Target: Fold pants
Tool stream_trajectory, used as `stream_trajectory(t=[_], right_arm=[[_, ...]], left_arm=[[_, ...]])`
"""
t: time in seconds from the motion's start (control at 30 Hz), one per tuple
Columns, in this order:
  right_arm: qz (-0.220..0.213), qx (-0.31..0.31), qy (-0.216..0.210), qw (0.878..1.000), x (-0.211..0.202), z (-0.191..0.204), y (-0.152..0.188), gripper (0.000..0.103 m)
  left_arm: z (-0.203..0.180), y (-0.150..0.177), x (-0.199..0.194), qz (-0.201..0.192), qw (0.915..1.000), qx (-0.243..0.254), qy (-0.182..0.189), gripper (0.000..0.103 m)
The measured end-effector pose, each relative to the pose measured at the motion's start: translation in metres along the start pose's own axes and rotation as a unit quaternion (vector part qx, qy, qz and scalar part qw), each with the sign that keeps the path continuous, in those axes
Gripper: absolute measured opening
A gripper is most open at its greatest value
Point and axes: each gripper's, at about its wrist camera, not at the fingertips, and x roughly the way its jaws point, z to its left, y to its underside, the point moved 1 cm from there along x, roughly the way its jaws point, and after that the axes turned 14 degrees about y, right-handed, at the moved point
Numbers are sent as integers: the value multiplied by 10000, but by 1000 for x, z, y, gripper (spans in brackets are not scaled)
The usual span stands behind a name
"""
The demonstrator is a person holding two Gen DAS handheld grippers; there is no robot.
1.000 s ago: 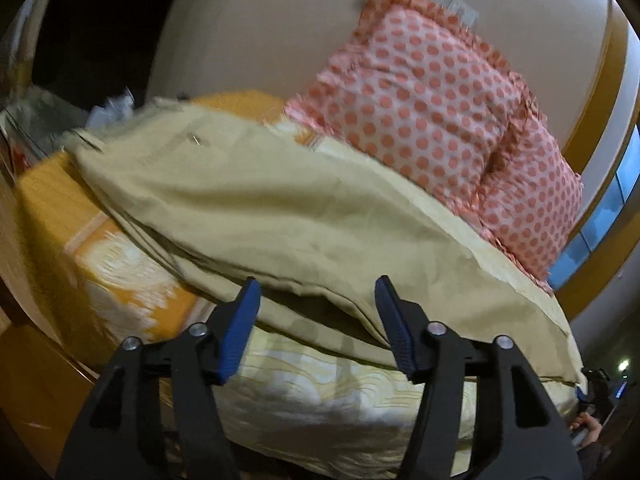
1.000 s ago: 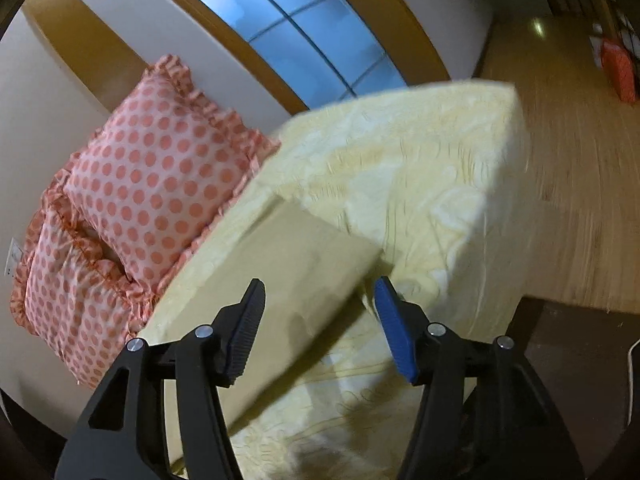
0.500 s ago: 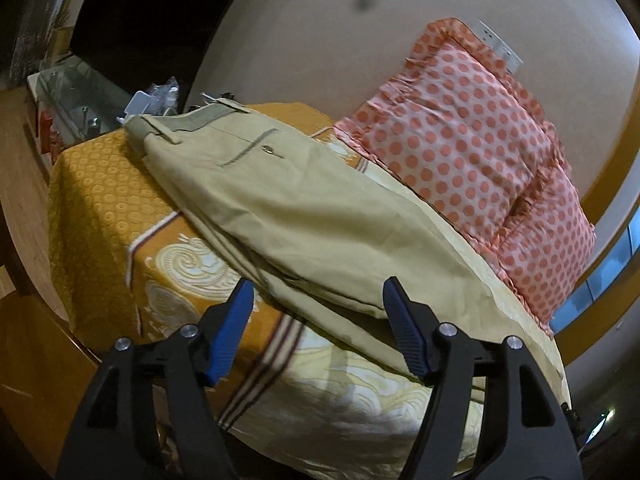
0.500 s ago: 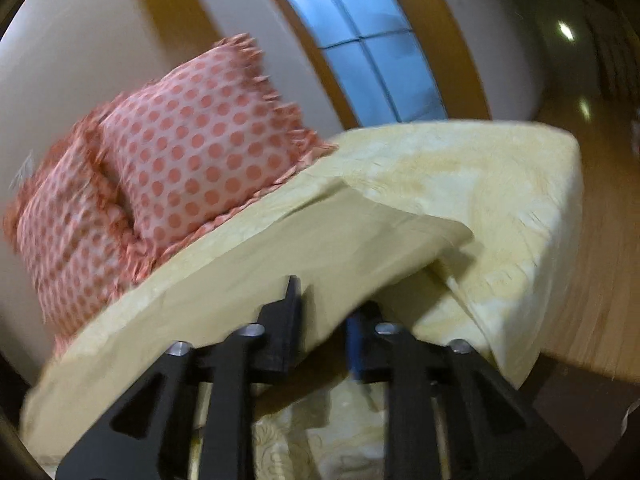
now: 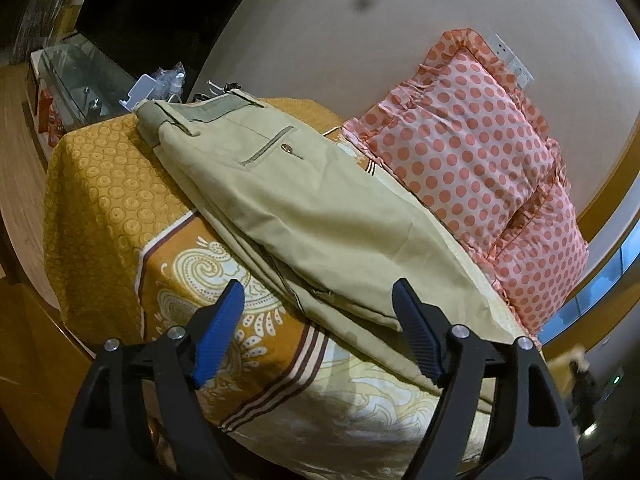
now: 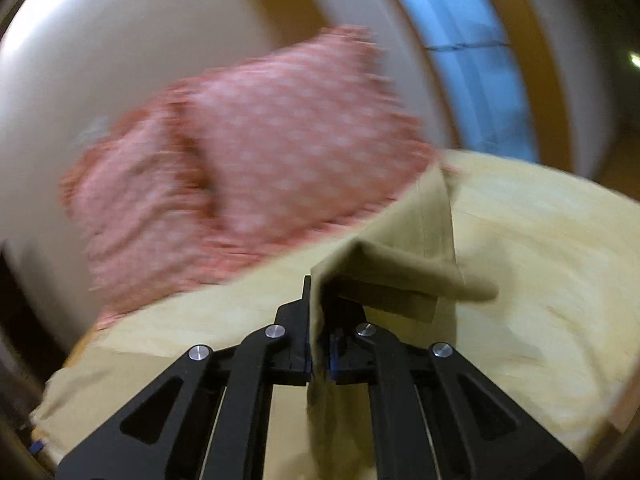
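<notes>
Right gripper (image 6: 320,354) clamped on pants (image 5: 320,216) hem, left gripper (image 5: 316,316) spread empty; next, carry hem toward waistband (image 5: 200,110).

I see a bed (image 5: 120,200) under an orange and cream patterned cover, with two pink polka-dot pillows (image 5: 472,152) leaning against a plain beige wall (image 5: 320,40) that carries a white socket plate (image 5: 514,60). Past the bed's far end stands a glass cabinet (image 5: 76,80) on a wooden floor (image 5: 20,152). A wood-framed window (image 6: 476,60) glows blue; the lighting is dim and warm.
</notes>
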Motion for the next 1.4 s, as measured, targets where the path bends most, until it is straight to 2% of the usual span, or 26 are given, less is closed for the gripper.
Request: stream_trajectory(t=[0.03, 0.07, 0.13, 0.17, 0.23, 0.3, 0.33, 0.37, 0.43, 0.47, 0.67, 0.77, 0.87, 0.9, 0.93, 1.0, 1.03, 1.07, 1.17, 1.27, 1.37, 1.4], right_arm=[[4, -250, -496, 9985, -6, 40, -1, 6], [58, -408, -815, 9958, -10, 64, 2, 6], [370, -940, -1584, 9822, -19, 129, 23, 6], [577, -1267, -1886, 9721, -23, 159, 38, 6], [1212, -2256, -2362, 9374, -27, 226, 88, 8], [1575, -2967, -2451, 9094, -31, 261, 127, 20], [1694, -3177, -2452, 9001, -35, 270, 143, 38], [1714, -3181, -2498, 8983, -40, 272, 151, 58], [1646, -2905, -2695, 9033, -51, 261, 149, 78], [1615, -2762, -2765, 9062, -55, 255, 144, 83], [1617, -1943, -2789, 9265, -55, 215, 112, 88], [1733, -1617, -2784, 9307, -48, 201, 108, 88], [1797, -1399, -2819, 9320, -42, 193, 106, 88], [1797, -1363, -2821, 9325, -41, 191, 106, 89], [1793, -1314, -2821, 9333, -41, 188, 106, 89], [1784, -1226, -2821, 9347, -40, 181, 105, 89], [1764, -1167, -2805, 9363, -40, 175, 103, 90], [1746, -1113, -2778, 9381, -40, 170, 101, 90], [1603, -883, -2670, 9462, -39, 149, 89, 90], [1426, -582, -2506, 9557, -40, 124, 73, 90], [1209, -199, -2259, 9664, -42, 93, 55, 90], [1137, -41, -2165, 9696, -43, 82, 49, 90]], left_arm=[[1, -1, 0, -14, 10000, -51, 23, 78], [2, -1, 0, -26, 9999, -89, 48, 79], [3, -2, -1, -65, 9998, -183, 94, 82], [3, -2, -1, -74, 9997, -212, 128, 83], [4, -4, -1, -76, 9994, -268, 192, 86], [5, -6, 0, -42, 9993, -309, 225, 88], [6, -7, 0, -41, 9992, -341, 224, 89], [7, -9, 1, -41, 9990, -385, 231, 89], [12, -15, 1, -65, 9984, -510, 228, 90], [14, -19, 2, -81, 9982, -556, 210, 90], [31, -45, 12, -172, 9965, -816, -83, 89], [39, -59, 18, -214, 9950, -934, -268, 88], [45, -69, 24, -234, 9934, -1051, -395, 81], [48, -71, 26, -222, 9931, -1064, -448, 69], [52, -73, 28, -191, 9923, -1114, -503, 48], [62, -77, 33, -69, 9886, -1355, -646, 18], [63, -79, 34, -39, 9888, -1348, -637, 15], [58, -83, 36, 1, 9904, -1189, -705, 13], [3, -96, 41, -32, 9957, 93, -920, 10], [-82, -103, 53, -15, 9900, 1312, -516, 7], [-180, -79, 73, 206, 9645, 2617, 271, 6], [-221, -54, 84, 482, 9436, 3211, 650, 6]])
